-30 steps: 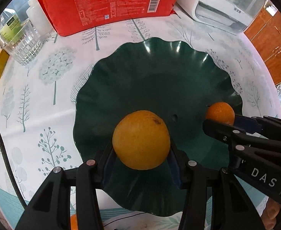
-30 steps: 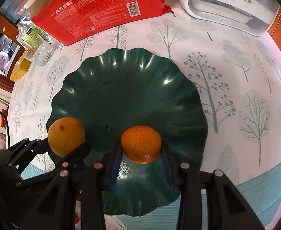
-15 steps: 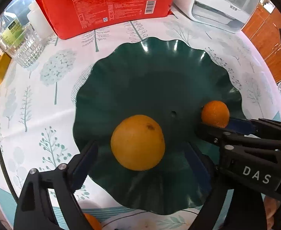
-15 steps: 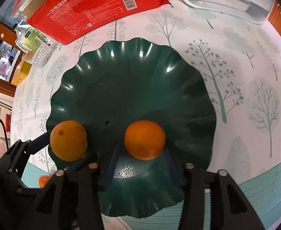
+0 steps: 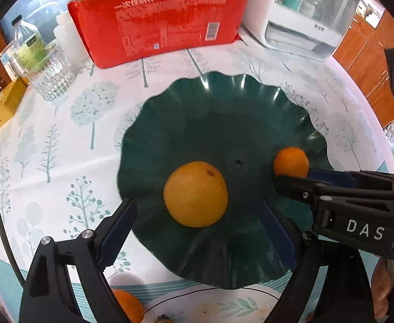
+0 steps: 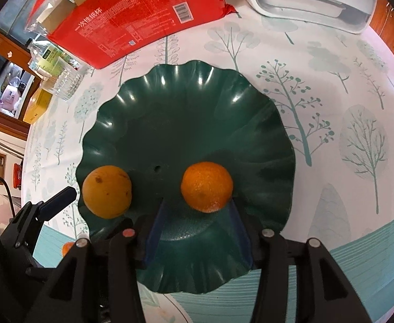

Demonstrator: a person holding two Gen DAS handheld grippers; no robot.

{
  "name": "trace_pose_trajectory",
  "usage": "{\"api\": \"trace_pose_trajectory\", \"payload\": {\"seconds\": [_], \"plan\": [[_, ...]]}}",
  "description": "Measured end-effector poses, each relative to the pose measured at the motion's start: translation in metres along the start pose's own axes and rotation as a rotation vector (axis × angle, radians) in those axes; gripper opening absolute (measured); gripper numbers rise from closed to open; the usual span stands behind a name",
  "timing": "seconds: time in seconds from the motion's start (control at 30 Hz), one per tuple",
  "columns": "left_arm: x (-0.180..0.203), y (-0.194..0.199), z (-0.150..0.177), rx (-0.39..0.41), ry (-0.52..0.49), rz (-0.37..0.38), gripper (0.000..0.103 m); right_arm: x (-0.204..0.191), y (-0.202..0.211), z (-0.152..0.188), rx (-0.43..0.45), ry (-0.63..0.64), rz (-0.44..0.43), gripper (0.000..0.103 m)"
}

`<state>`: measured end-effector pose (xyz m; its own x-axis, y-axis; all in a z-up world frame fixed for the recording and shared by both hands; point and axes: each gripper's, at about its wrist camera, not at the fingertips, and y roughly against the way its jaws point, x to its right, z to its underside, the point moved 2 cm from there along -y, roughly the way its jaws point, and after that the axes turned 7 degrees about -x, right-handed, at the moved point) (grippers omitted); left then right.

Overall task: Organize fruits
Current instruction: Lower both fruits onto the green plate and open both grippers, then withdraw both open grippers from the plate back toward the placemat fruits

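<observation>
A dark green wavy-rimmed plate [image 5: 215, 99] [image 6: 186, 86] sits on the tree-print tablecloth. A large yellow-orange fruit [image 5: 195, 194] [image 6: 107, 191] lies on it, just ahead of my left gripper [image 5: 197, 228], whose jaws are wide open and apart from the fruit. A smaller orange [image 6: 207, 187] [image 5: 291, 162] lies on the plate to its right, just beyond the tips of my right gripper [image 6: 197, 226], whose jaws stand apart and do not touch it. Another orange [image 5: 128, 305] lies near the table's front edge, below the left gripper.
A red package [image 5: 164, 18] stands behind the plate. A white appliance [image 5: 310, 16] is at the back right. A glass cup [image 5: 53, 78], a bottle [image 5: 27, 45] and a yellow box [image 5: 3, 105] stand at the back left. A white patterned plate [image 5: 224, 309] is at the front.
Both grippers opened and let go of their fruits, which now rest on the green plate. Both grippers have drawn back a little.
</observation>
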<state>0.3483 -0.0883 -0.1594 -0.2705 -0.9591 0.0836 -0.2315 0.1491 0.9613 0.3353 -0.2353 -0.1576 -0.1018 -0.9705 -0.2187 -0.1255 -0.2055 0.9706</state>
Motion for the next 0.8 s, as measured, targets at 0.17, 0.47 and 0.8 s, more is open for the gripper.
{"api": "trace_pose_trajectory", "payload": {"seconds": [0.17, 0.47, 0.8], "plan": [[-0.003, 0.016, -0.001, 0.031, -0.006, -0.005, 0.091, -0.005, 0.011, 0.007, 0.021, 0.013, 0.001, 0.049], [-0.008, 0.039, 0.008, 0.048, 0.031, 0.032, 0.091, -0.015, 0.034, 0.022, 0.058, 0.031, -0.006, 0.049], [0.002, 0.081, 0.029, 0.072, -0.010, 0.006, 0.090, -0.030, 0.068, 0.048, 0.111, 0.065, -0.006, 0.049]]}}
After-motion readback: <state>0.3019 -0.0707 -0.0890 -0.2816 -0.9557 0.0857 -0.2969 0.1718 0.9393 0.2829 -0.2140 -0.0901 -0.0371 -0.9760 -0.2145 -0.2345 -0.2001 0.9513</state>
